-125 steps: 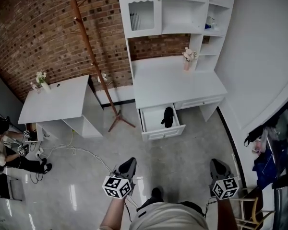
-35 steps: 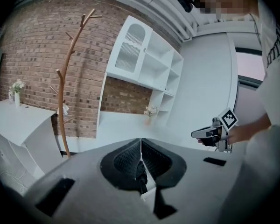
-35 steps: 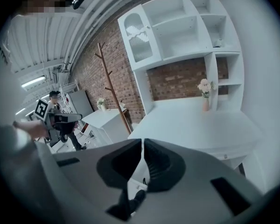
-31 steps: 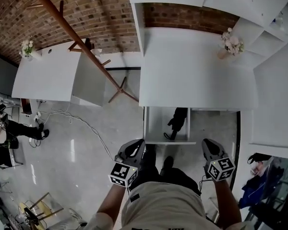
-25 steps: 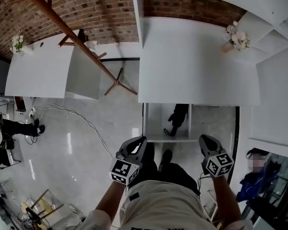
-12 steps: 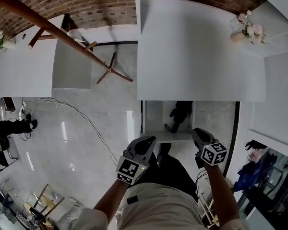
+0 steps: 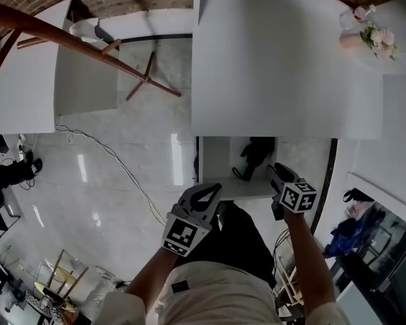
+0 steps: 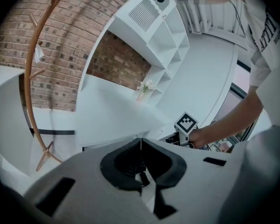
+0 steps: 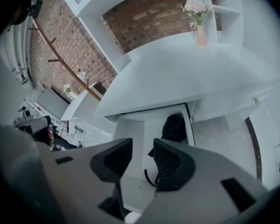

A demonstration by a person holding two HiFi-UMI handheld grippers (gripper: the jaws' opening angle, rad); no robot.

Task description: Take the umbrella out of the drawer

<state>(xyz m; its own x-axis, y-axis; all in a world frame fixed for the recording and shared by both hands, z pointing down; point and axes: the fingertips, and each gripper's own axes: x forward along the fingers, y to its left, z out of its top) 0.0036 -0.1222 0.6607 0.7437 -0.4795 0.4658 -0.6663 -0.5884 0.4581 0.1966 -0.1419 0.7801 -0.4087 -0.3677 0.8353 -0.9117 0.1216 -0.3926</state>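
right gripper view: right gripper (image 9: 142, 149), jaws just parting, empty, hangs over umbrella (image 9: 173, 127) along drawer (image 9: 130, 134) right edge; left gripper (image 8: 141, 142) jaws pressed together; narrow gap may miss.

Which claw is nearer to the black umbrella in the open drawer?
Right. The right claw hangs over the drawer at its front right corner, beside the umbrella, jaws just opening with nothing between them. The left claw sits shut at the front left corner, farther away.

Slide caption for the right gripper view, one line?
Right gripper, jaws just opening with nothing between them, points at the black umbrella in the open drawer.
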